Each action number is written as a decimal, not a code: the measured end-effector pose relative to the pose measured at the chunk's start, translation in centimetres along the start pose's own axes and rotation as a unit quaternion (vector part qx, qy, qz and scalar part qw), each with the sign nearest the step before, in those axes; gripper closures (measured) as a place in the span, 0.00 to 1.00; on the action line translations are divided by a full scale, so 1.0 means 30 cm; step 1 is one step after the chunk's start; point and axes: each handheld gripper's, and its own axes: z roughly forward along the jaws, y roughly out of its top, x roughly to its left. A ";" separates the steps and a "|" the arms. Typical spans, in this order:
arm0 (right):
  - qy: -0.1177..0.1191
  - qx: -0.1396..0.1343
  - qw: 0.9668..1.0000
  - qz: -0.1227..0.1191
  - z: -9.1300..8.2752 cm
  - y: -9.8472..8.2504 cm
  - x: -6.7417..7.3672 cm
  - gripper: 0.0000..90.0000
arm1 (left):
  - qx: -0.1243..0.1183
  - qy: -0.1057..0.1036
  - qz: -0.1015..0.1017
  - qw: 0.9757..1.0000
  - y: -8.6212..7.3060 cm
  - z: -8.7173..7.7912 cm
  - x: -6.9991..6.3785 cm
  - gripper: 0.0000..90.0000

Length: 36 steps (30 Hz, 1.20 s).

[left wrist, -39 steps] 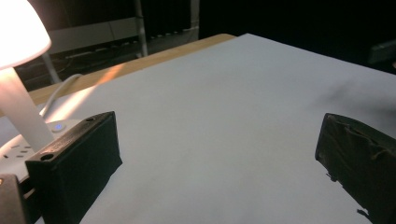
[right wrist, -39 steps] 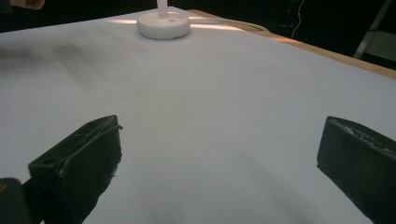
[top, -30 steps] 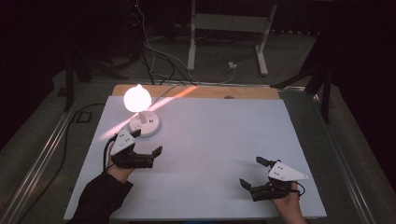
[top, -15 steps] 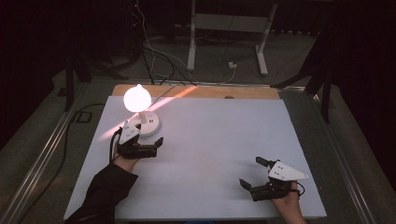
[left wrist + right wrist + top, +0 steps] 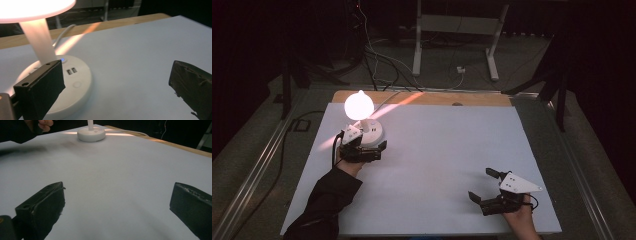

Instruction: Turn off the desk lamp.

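The surface (image 5: 452, 150) is viewed from high above, facing forward. The lamp base (image 5: 75, 82) is seen close from the left gripper view, and far off from the right gripper view.

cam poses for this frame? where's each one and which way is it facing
High view: above the person's side, looking forward and down on the table; both forearms, left gripper, right gripper.
Left gripper view: low over the table by the lamp, facing past its base; own open jaws.
Right gripper view: near edge, facing across to the lamp; own open jaws, the other hand.
Shared: lamp, table.
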 end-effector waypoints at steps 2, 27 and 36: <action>-0.001 0.001 1.000 -0.001 0.000 0.000 0.000 0.00 | 0.005 0.000 -0.003 1.000 -0.001 0.011 0.011 0.03; 0.000 0.003 1.000 0.000 0.001 -0.002 -0.003 0.00 | 0.012 0.042 0.000 0.999 -0.021 0.080 0.075 0.80; 0.002 0.004 1.000 0.002 0.002 -0.002 -0.005 0.00 | 0.029 0.055 0.010 0.998 -0.028 0.096 0.096 0.95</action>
